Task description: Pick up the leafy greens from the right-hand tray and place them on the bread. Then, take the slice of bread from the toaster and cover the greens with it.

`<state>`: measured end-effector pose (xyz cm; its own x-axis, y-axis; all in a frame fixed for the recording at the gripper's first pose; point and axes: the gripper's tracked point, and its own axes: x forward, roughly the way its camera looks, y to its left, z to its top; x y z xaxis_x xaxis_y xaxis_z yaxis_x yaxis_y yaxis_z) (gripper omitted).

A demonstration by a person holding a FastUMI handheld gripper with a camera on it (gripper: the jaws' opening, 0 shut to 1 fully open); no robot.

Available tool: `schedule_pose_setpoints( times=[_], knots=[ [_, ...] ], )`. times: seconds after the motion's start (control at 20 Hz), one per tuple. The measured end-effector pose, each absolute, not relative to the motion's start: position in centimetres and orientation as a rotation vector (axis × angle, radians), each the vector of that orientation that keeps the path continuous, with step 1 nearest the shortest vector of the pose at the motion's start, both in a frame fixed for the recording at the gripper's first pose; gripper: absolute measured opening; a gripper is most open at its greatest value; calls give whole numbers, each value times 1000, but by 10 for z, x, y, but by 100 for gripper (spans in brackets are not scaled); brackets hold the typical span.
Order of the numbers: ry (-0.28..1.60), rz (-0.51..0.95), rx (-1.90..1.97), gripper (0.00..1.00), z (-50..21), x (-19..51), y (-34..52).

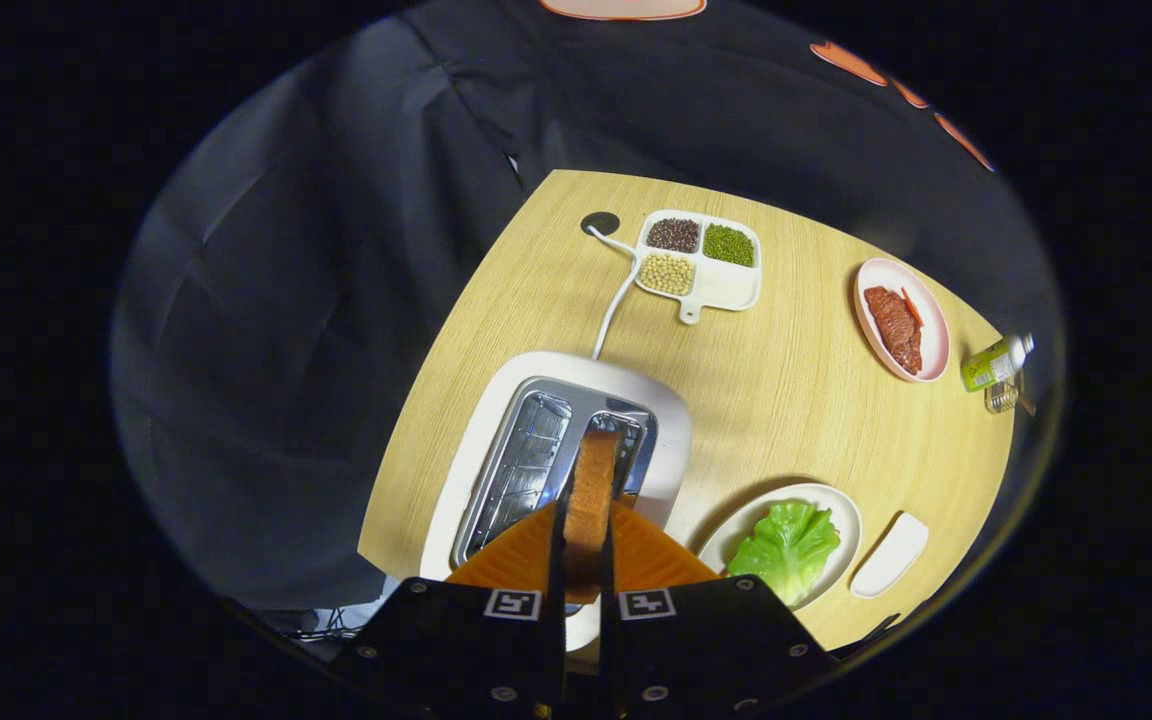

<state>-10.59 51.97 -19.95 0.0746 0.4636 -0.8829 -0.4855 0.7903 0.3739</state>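
**One slice of bread clamped edge-on above the toaster**

One slice of bread (591, 490) pinched between both fingers of the gripper (583, 560), held upright and edge-on, its far end over the right-hand slot of the toaster (671, 440). Left-hand slot bare, wire cage visible inside. White cord (616, 300) trailing from the toaster's far side toward a dark round port (600, 223) in the wooden table (796, 390).

Just right of the fingers, a pale plate (836, 510) carrying the leafy greens (786, 545), spread flat; whether bread lies under the greens cannot be told. Close beside that plate, a small white oblong dish (891, 553).

Beyond the toaster, a white divided tray (726, 290) with dark beans, green beans and pale beans in three compartments, the fourth bare. Farther right, a pink plate (931, 330) holding a reddish strip of meat (893, 327). At the table's far right edge, a small green-labelled bottle (996, 362) lying tilted.
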Motion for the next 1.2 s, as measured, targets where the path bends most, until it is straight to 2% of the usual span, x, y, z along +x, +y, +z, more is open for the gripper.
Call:
schedule_pose_setpoints(
  times=[0.4,0.65,1.2],
  knots=[
    [1217,793,183,12,-151,-95,492],
    [1142,821,315,12,-124,-88,444],
    [1132,783,437,12,-176,-98,355]
  ],
)
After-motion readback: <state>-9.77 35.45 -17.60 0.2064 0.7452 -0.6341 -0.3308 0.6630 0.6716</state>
